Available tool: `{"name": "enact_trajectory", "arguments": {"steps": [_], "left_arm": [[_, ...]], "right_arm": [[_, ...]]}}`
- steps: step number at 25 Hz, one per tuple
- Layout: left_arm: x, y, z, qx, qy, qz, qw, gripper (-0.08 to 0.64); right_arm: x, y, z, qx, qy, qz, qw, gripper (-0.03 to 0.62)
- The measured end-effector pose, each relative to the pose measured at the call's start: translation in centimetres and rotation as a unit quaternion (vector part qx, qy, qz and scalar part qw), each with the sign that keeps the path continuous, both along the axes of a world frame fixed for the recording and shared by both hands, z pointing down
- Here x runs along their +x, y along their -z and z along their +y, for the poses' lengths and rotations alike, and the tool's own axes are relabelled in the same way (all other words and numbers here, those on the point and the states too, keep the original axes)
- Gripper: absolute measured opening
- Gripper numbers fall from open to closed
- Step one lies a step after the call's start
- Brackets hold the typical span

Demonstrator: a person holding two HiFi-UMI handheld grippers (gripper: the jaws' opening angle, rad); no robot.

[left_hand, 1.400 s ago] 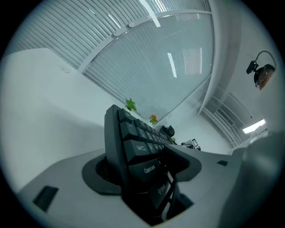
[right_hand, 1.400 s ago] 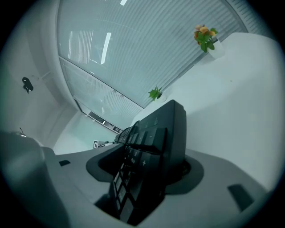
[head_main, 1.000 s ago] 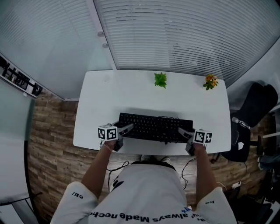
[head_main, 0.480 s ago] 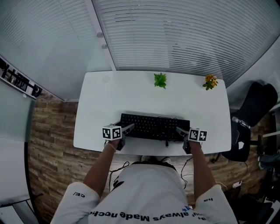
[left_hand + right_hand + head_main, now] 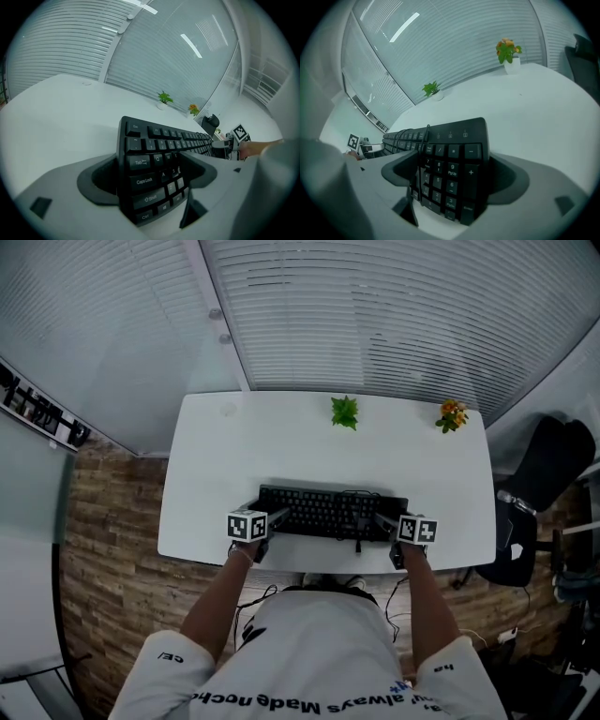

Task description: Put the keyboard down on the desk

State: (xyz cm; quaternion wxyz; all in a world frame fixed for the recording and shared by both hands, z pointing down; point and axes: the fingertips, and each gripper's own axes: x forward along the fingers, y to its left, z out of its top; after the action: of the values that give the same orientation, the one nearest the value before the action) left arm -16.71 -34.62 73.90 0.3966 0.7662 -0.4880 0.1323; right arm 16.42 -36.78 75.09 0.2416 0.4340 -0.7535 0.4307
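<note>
The left tongs [image 5: 274,517] and right tongs [image 5: 382,519] sit at the white worktop's [image 5: 216,474] near edge, tilted downward. Their jaws have just been opening and stand loose around the black keyboard's [image 5: 333,510] ends.

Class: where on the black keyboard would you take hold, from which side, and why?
Probably at its two short ends, pinching front and back edges, from the near side of the desk: the keyboard is long, thin and lies flat along that side.
</note>
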Motion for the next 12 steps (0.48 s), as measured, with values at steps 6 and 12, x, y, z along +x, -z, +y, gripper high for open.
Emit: {"name": "enact_trajectory", "arguments": {"steps": [6, 12], "left_arm": [[-0.38, 0.02, -0.07, -0.001, 0.013, -0.036, 0.9993, 0.403], [-0.63, -0.46, -0.04, 0.001, 0.016, -0.096, 0.9952, 0.408]], "right_arm": [[0.19, -0.05, -0.21, 0.015, -0.009, 0.040, 0.999, 0.474], [0.24, -0.63, -0.15, 0.026, -0.009, 0.086, 0.996, 0.476]]}}
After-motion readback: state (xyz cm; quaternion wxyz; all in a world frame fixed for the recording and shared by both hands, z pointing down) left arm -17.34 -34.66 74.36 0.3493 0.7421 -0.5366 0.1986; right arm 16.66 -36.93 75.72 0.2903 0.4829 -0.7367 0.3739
